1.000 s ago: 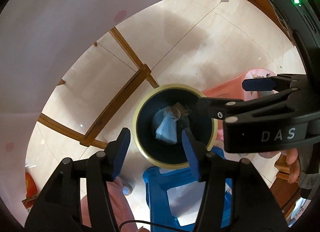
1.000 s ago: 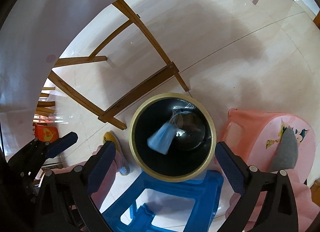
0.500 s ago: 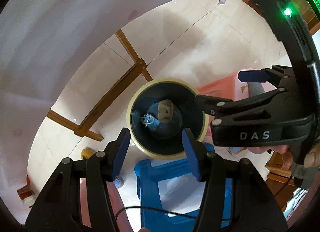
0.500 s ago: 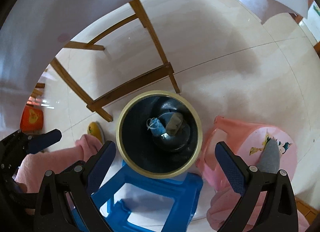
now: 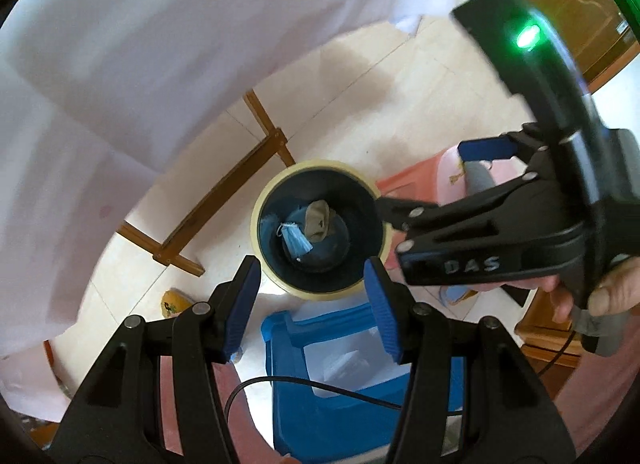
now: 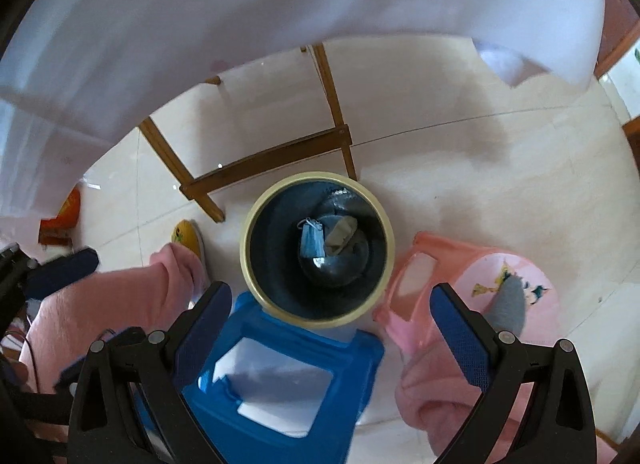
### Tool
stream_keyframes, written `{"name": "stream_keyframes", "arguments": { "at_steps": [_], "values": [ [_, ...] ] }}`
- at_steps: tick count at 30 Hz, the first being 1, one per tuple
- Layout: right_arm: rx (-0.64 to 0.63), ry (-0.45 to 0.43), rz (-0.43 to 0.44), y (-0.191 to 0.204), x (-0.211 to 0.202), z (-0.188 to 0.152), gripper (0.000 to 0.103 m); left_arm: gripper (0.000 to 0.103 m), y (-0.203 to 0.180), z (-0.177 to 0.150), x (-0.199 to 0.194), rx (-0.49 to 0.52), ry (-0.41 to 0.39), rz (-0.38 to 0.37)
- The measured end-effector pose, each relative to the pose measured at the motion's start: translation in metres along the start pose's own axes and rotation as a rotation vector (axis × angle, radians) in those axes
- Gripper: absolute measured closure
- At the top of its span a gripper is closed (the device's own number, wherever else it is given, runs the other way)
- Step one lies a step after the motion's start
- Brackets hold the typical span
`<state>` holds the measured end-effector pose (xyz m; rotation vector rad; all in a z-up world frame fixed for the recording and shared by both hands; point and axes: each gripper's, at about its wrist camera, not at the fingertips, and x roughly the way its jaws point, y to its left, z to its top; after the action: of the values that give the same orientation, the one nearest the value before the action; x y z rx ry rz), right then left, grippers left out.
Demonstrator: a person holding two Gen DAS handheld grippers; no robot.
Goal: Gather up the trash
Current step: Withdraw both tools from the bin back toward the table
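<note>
Though both empty and agape, right gripper (image 5: 432, 179), lettered "DAS", beside left gripper (image 5: 314, 304) above bin (image 5: 320, 292).

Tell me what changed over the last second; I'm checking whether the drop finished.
The blue mask and the tan scrap came to rest at the bottom of the trash bin. Both grippers, left and right, pulled upward; the bin looks smaller. Both stayed open and empty.

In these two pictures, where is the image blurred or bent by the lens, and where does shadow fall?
Left wrist view: strong fisheye bending at the edges; white cloth smeared by motion; bin interior dark, blue mask still readable. Right wrist view: blue stool and pink sleeve blurred; soft shadow across the floor.
</note>
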<state>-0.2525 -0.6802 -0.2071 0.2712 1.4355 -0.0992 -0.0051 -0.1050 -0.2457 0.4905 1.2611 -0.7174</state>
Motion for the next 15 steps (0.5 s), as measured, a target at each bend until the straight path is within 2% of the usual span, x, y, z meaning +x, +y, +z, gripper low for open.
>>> {"name": "stream_keyframes", "arguments": {
  "at_steps": [3,8,12,15],
  "values": [
    [-0.015,-0.008,0.009,0.008,-0.026,0.004,0.002,0.053,0.001,-0.001,-0.025,0.013,-0.045,0.02],
    [-0.085,-0.047,-0.031,0.028,-0.082,0.008,0.003,0.053,0.006,0.0,-0.069,0.029,-0.131,0.069],
    [-0.113,-0.118,-0.013,0.043,-0.134,0.013,0.003,0.053,0.013,0.003,-0.11,0.034,-0.212,0.133],
    [-0.142,-0.187,-0.006,0.056,-0.172,0.019,0.003,0.053,0.028,0.007,-0.143,-0.006,-0.274,0.158]
  ]
}}
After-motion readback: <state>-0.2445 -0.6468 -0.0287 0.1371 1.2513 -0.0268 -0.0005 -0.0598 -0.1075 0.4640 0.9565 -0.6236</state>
